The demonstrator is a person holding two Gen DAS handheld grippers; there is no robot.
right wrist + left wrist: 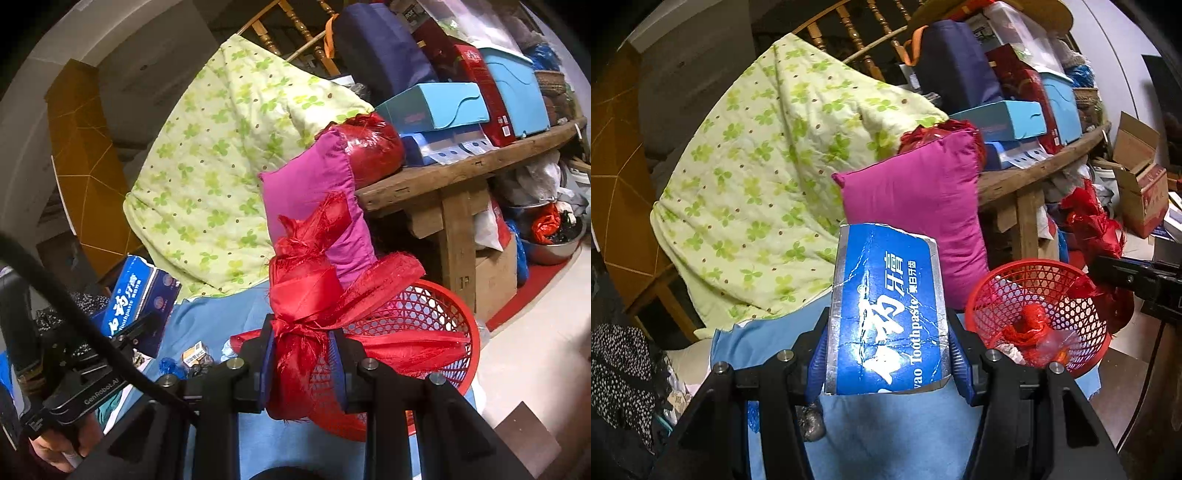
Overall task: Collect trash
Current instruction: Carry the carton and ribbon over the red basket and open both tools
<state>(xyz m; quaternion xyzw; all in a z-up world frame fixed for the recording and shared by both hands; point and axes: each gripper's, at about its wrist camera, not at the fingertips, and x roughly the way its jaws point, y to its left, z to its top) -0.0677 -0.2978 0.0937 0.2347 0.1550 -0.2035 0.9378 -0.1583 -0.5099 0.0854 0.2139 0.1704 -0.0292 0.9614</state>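
Both hands are loaded and the step in hand looks like the drop into the red mesh basket (1038,314). The left gripper (886,354) clamps a creased blue toothpaste box (886,314) between its blue pads, the box standing up out of the jaws with its long side leaning away from the camera. The right gripper (303,365) is squeezed tight on a knotted bundle of red ribbon (314,295), whose frayed tails spill forward and to the right over the basket's rim (469,332). The basket sits on the pale blue cloth (886,443) just in front of the magenta cushion (923,206), and it already holds some red scraps and crumpled wrapping. To do this well, each load should probably be brought squarely above the opening before the jaws part. The ribbon is the fussier one: its loose tails could snag on the mesh or hang over the edge, so lowering the knot inside the rim before release seems wise. The stiff box should fall clean, though tipping its lower end toward the basket first would likely keep it from bouncing off the rim.
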